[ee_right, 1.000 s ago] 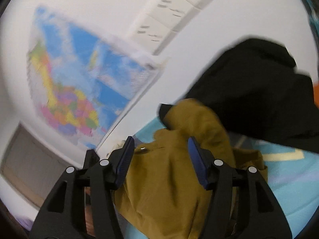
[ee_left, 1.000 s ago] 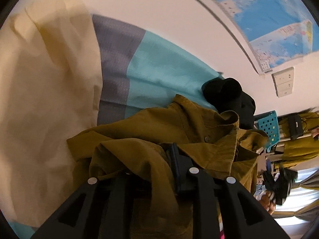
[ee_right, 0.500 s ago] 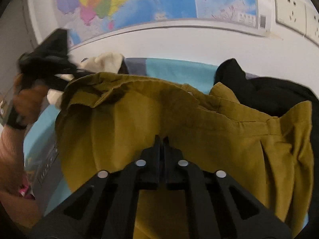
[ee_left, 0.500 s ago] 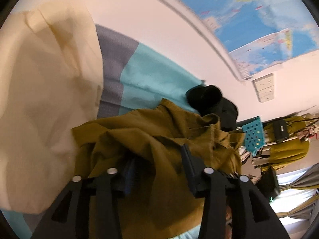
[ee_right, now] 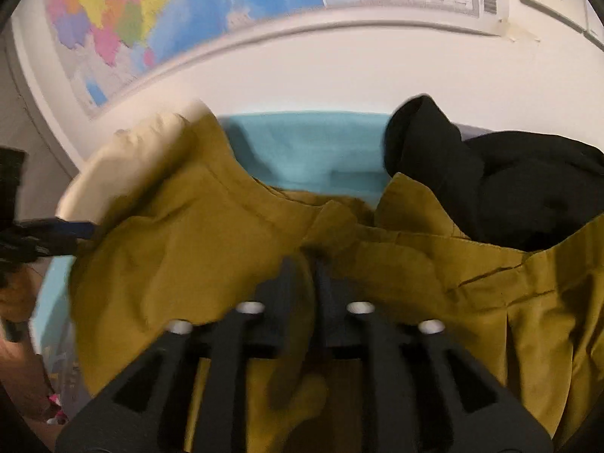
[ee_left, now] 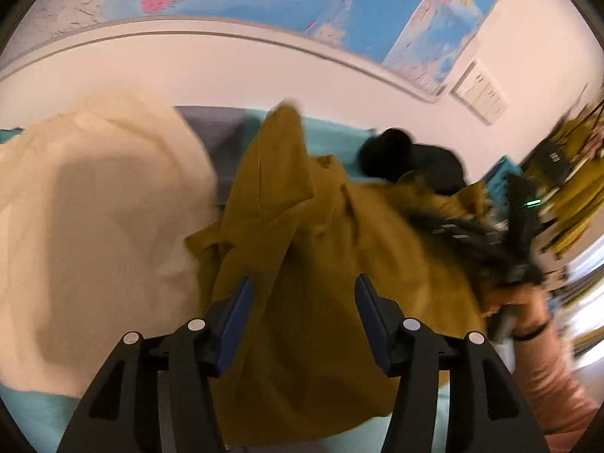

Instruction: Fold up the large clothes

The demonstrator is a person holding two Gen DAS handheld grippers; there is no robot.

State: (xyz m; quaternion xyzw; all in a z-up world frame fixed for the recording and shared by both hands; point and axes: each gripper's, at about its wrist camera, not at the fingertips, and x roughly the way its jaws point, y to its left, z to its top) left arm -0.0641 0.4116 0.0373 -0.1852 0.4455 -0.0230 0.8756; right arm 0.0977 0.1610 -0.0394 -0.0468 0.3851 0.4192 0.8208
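Observation:
A mustard-yellow garment point(ee_left: 313, 264) lies crumpled on a bed with a teal sheet point(ee_left: 332, 136). My left gripper point(ee_left: 302, 294) is open above it, its blue-padded jaws wide apart with cloth below them. My right gripper point(ee_right: 307, 264) is shut on a fold of the mustard garment point(ee_right: 226, 249) near its collar. The right gripper also shows at the right of the left wrist view point(ee_left: 502, 241), blurred. The left gripper shows at the left edge of the right wrist view point(ee_right: 56, 234).
A cream cloth point(ee_left: 94, 226) lies to the left of the garment and a black garment point(ee_right: 509, 181) to its right. A white wall with a world map point(ee_right: 188, 11) and sockets point(ee_left: 479, 94) backs the bed. Blurred clutter stands at far right point(ee_left: 566, 173).
My left gripper has opened and let go of the mustard cloth. My right gripper, open a second ago, has shut on the garment near the collar and holds it.

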